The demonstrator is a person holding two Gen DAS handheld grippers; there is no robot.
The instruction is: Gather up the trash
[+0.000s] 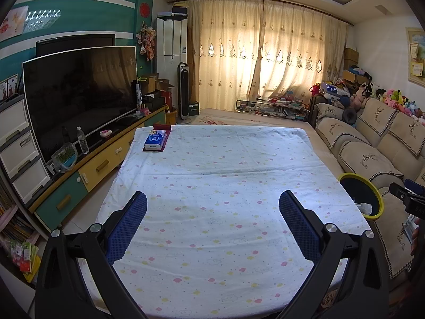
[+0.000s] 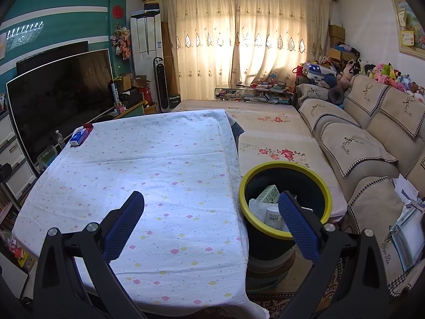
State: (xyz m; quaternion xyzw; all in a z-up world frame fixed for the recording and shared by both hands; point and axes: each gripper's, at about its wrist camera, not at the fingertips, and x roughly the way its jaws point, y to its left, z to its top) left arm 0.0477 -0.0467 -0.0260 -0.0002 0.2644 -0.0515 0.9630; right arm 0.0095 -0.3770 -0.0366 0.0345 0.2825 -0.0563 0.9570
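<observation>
A dark trash bin with a yellow rim stands off the table's right edge. It holds a white wipe, a green-and-white carton and a white labelled container. The bin also shows in the left wrist view with a white scrap inside. My left gripper is open and empty above the cloth-covered table. My right gripper is open and empty, over the table's right edge, its right finger in front of the bin.
A blue tissue pack on a red mat lies at the table's far left corner. A TV and cabinet with a water bottle run along the left. A sofa and floral bed cover lie to the right.
</observation>
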